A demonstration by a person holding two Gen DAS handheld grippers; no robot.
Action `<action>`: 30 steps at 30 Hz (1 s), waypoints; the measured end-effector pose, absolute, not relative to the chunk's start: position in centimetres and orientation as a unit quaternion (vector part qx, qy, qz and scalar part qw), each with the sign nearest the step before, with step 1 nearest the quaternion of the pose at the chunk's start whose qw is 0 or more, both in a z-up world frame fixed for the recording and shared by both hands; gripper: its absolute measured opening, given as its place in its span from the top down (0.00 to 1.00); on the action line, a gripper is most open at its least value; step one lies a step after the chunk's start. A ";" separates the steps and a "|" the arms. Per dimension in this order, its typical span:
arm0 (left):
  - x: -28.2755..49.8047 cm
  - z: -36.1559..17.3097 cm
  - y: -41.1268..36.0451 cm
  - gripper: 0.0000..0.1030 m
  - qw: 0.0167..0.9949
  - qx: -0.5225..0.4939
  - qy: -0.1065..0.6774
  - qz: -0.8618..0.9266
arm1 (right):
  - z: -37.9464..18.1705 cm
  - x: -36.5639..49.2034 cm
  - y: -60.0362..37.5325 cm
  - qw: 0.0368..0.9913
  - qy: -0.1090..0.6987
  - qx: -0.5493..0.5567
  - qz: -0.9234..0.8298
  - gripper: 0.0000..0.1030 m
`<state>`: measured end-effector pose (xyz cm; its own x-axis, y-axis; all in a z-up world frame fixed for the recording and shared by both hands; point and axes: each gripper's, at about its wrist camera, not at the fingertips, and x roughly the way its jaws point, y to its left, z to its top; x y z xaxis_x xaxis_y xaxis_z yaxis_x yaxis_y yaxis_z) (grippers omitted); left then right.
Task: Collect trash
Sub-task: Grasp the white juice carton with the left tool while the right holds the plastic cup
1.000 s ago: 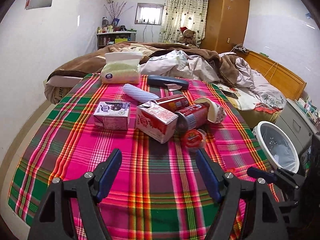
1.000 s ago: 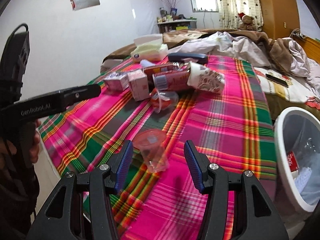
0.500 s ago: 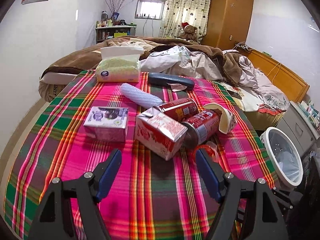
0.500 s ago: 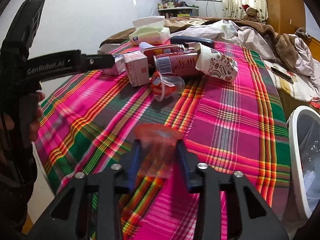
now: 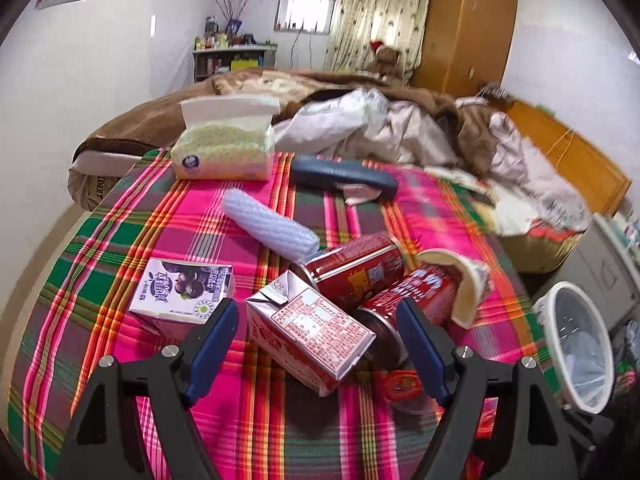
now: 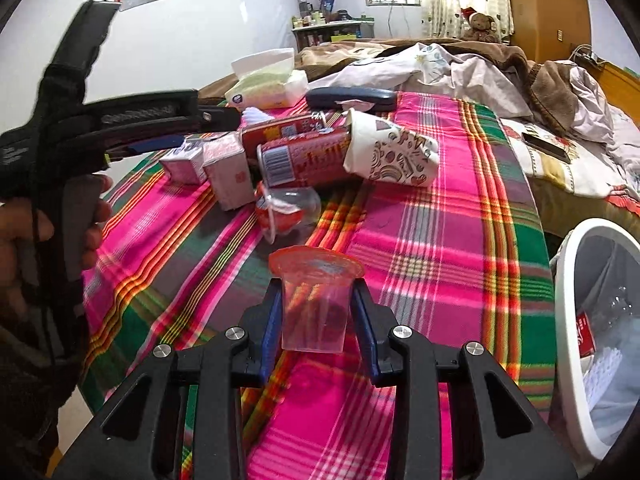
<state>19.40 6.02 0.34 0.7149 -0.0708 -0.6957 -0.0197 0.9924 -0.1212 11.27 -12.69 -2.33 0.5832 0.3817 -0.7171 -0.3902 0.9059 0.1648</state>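
A pile of trash lies on the plaid tablecloth (image 5: 120,240): a red and white carton (image 5: 312,332), a purple carton (image 5: 184,292), two red cans (image 5: 356,272), a paper cup (image 5: 468,292) and a small red-lidded cup (image 5: 402,386). My left gripper (image 5: 316,308) has its jaws opening, one on each side of the red and white carton, with neither pad pressing on it. My right gripper (image 6: 316,286) is shut on a clear plastic cup (image 6: 314,312) with a red rim, held just above the cloth.
A white bin (image 6: 592,320) with a liner stands off the table's right edge. A tissue pack (image 5: 224,156), a bubble-wrap roll (image 5: 272,228) and a dark blue case (image 5: 344,176) lie further back. A bed with rumpled blankets is behind the table.
My left gripper moved forward to the pile, and the red and white carton now sits between its fingers. My right gripper shut on the clear cup, which had lain between its open jaws.
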 end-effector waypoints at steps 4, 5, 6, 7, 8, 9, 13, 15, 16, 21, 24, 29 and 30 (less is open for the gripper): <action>20.4 -0.8 5.8 0.20 0.915 -0.062 0.399 -0.001 | -2.4 11.8 -12.9 0.890 0.402 0.001 0.217 0.66; 20.5 -0.9 5.8 0.20 0.914 -0.063 0.401 -0.001 | -2.4 11.9 -12.9 0.889 0.402 0.002 0.218 0.66; 20.6 -1.0 5.8 0.20 0.913 -0.061 0.402 0.001 | -2.5 12.0 -12.9 0.889 0.402 0.004 0.219 0.66; 20.4 -1.0 5.9 0.20 0.915 -0.058 0.399 0.003 | -2.5 12.0 -12.9 0.889 0.403 0.005 0.219 0.66; 20.3 -1.0 6.0 0.20 0.915 -0.052 0.400 0.011 | -2.6 12.1 -12.9 0.888 0.404 0.007 0.220 0.66; 20.3 -1.2 6.4 0.20 0.913 -0.051 0.404 0.017 | -2.6 12.1 -13.0 0.887 0.405 0.008 0.222 0.66; 19.9 -1.9 7.7 0.20 0.904 -0.050 0.424 0.039 | -2.6 12.4 -13.2 0.885 0.406 0.016 0.227 0.66; 19.6 -2.0 8.1 0.20 0.903 -0.052 0.424 0.041 | -2.6 12.5 -13.2 0.885 0.405 0.019 0.229 0.66; 19.5 -2.0 8.2 0.20 0.903 -0.053 0.425 0.044 | -2.6 12.5 -13.2 0.885 0.404 0.019 0.231 0.66; 20.1 -2.1 8.2 0.20 0.906 -0.059 0.417 0.043 | -2.5 12.4 -13.3 0.886 0.404 0.020 0.229 0.66; 20.8 -2.4 7.6 0.20 0.905 -0.048 0.421 0.044 | -2.5 12.4 -13.5 0.886 0.404 0.023 0.225 0.66; 21.2 -2.9 7.4 0.33 0.901 -0.048 0.429 0.046 | -2.5 12.4 -13.8 0.887 0.404 0.024 0.222 0.66; 21.3 -2.9 7.5 0.34 0.901 -0.053 0.428 0.044 | -2.5 12.5 -13.7 0.887 0.404 0.024 0.221 0.66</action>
<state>21.26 7.45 -2.90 0.6300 0.0346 -0.7758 -0.1252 0.9905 -0.0575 12.46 -13.73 -2.49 0.5760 0.4115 -0.7063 -0.3730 0.9012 0.2208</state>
